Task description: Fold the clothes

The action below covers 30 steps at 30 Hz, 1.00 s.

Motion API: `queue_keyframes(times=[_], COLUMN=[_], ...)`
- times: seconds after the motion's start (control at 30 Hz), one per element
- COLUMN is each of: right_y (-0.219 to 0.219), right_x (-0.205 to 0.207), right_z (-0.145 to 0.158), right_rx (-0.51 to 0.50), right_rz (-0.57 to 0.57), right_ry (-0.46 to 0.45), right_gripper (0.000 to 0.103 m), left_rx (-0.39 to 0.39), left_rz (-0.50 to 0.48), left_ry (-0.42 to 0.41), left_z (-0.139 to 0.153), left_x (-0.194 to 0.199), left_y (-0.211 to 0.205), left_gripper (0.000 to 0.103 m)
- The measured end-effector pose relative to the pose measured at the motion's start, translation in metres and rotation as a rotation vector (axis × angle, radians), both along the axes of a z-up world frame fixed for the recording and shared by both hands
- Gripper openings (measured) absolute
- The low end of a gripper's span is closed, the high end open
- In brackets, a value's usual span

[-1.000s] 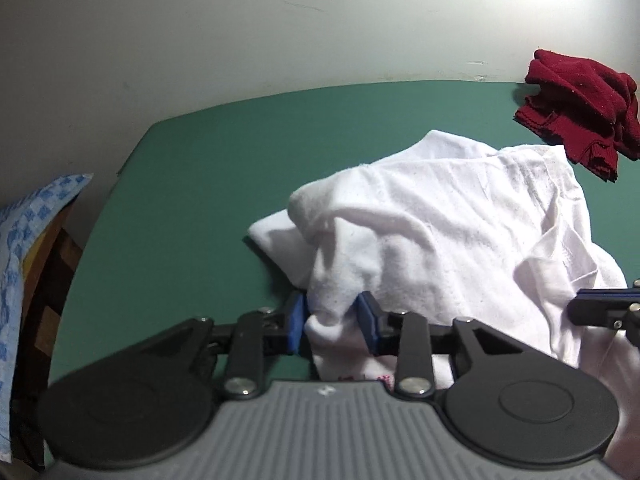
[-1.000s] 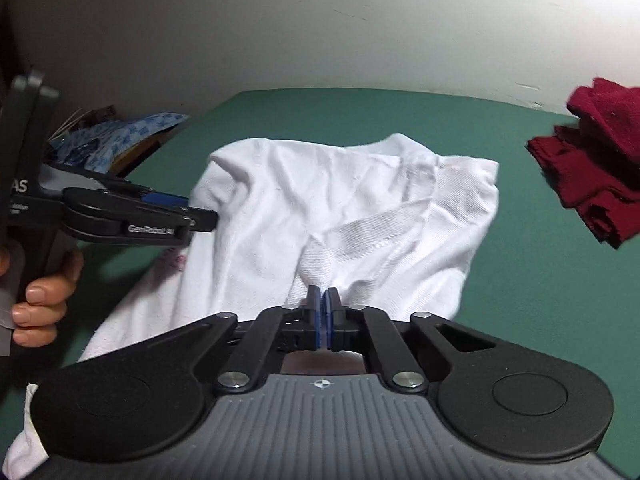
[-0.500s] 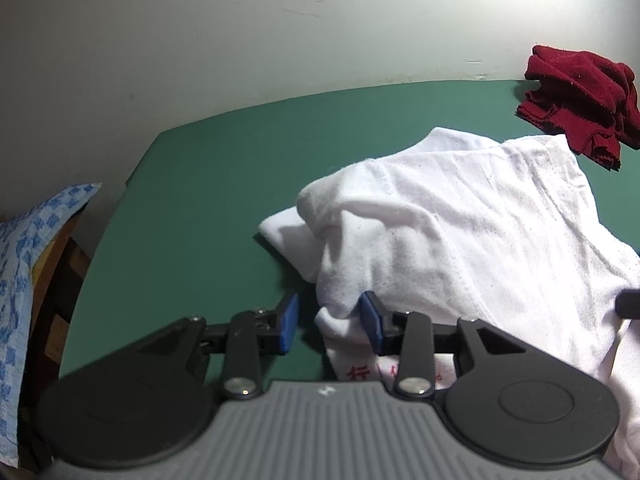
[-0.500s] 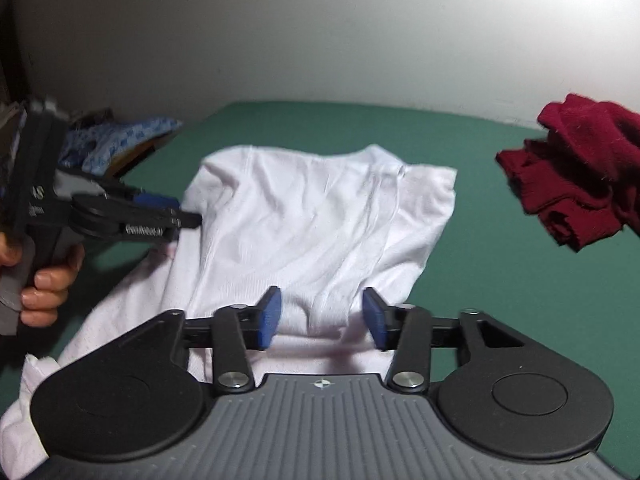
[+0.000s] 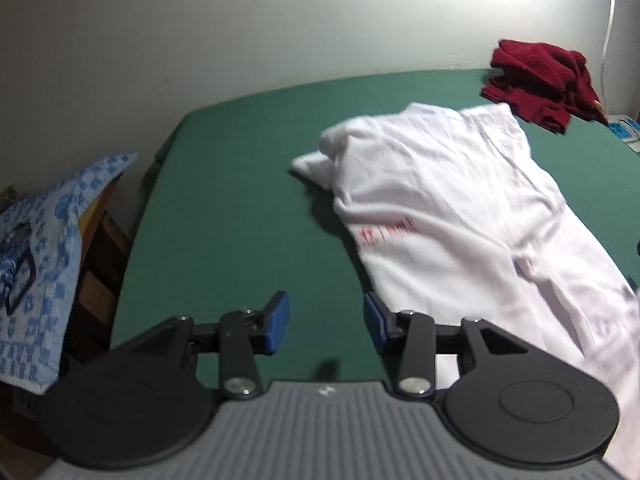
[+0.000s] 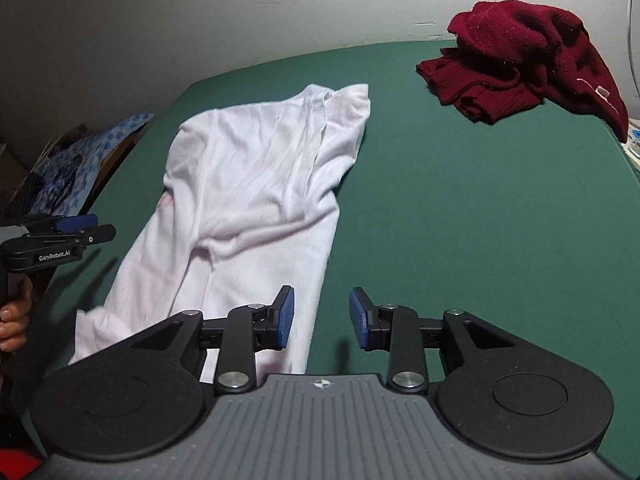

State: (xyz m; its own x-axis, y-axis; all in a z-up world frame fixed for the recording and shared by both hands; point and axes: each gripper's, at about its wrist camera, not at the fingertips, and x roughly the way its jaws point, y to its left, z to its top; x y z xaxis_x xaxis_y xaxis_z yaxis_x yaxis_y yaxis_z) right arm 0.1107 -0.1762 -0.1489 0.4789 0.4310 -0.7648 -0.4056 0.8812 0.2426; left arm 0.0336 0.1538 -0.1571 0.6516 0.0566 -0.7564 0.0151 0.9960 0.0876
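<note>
A green table [image 6: 480,208] stands against a pale wall [image 5: 240,20]. The white shirt [image 6: 256,184] lies partly folded on it, left of centre; a dark red garment [image 6: 528,60] is heaped at the far right. Left gripper [image 5: 326,322] and right gripper [image 6: 321,317] both gape wide, empty. A blue patterned cloth [image 5: 36,248] lies off the table's left edge.

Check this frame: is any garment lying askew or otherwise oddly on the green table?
Yes. The white cotton T-shirt lies diagonally, wrinkled, one sleeve bunched under. The dark red knitted garment sits crumpled at the green table far edge. Both grippers' jaws are open, empty.
</note>
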Motion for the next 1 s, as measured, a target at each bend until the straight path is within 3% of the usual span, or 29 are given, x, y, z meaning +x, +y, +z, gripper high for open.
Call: queue_keyframes(times=[0.1,0.33,0.5,0.6,0.83,1.0], right_y=[-0.002,-0.012,-0.013,-0.016,-0.011,-0.016], right_x=[-0.04,-0.11,-0.133,-0.135,-0.14,-0.144], right_z=[-0.006,-0.018,-0.027,-0.033,-0.037,-0.042], right_rx=[-0.028,0.047,0.052,0.094,0.096,0.125], right_rz=[0.017,-0.063,-0.119,-0.121,0.039,0.077], right_ry=[0.038,0.139,0.12,0.108,0.045,-0.013], right_gripper=[0.039,0.04,0.044,0.052,0.054,0.053], left_rx=[-0.05,-0.168,-0.244,-0.256,-0.314,-0.343], left_rz=[-0.017,-0.12,-0.185,-0.161,-0.087,-0.018], left_ry=[0.054,0.142,0.201,0.208,0.222,0.151], left_z=[-0.005,-0.011,-0.015,-0.018,-0.018,-0.022], left_x=[-0.033,-0.082,-0.116,-0.128,-0.148,-0.145], left_y=[0.002,-0.001,-0.004,-0.009,-0.022,-0.032], left_gripper=[0.044,0.051,0.056,0.056,0.062,0.059])
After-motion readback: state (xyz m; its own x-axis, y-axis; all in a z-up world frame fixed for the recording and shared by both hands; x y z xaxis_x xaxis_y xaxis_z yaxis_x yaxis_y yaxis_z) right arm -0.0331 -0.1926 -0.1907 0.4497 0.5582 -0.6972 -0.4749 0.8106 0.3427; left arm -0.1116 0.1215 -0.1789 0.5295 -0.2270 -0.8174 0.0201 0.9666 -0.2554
